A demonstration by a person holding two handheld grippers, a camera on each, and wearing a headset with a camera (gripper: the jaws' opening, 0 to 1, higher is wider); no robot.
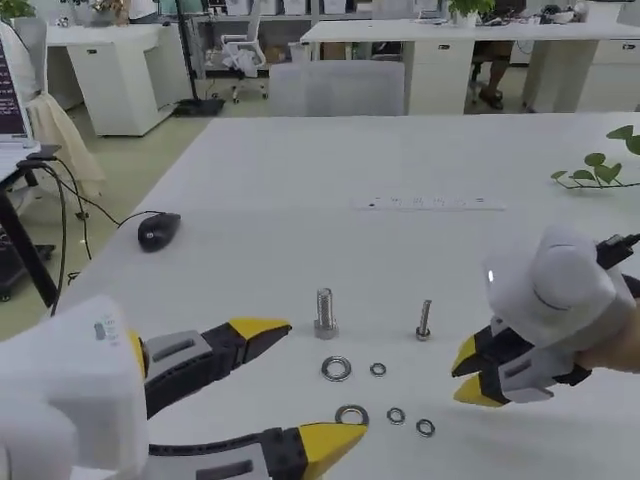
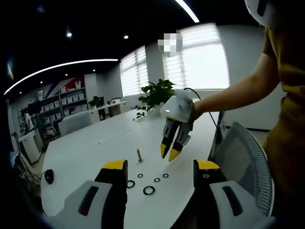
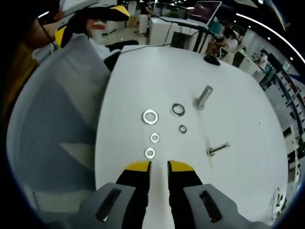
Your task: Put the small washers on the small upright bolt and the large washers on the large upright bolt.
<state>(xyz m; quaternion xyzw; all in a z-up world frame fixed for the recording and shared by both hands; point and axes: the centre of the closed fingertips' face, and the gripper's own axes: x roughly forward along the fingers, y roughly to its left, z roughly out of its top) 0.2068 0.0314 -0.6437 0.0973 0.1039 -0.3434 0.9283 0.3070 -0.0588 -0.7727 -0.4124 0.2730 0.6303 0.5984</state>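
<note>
On the white table [image 1: 300,200] the large bolt [image 1: 325,312] and the small bolt [image 1: 424,320] stand upright side by side. In front of them lie two large washers [image 1: 336,368] [image 1: 351,414] and three small washers [image 1: 378,369] [image 1: 396,415] [image 1: 425,428]. My left gripper [image 1: 322,380] hovers at the near left, open wide, its jaws either side of the large washers. To the right of the washers my right gripper [image 1: 468,376] is open a little and holds nothing. The right gripper view has its jaws [image 3: 159,166] just short of a small washer [image 3: 149,153].
A black computer mouse [image 1: 158,230] with its cable lies at the table's left edge. Plant leaves [image 1: 600,170] reach in at the right, and a pale strip [image 1: 428,203] lies beyond the bolts. A grey mesh chair [image 3: 47,119] stands at the near table edge.
</note>
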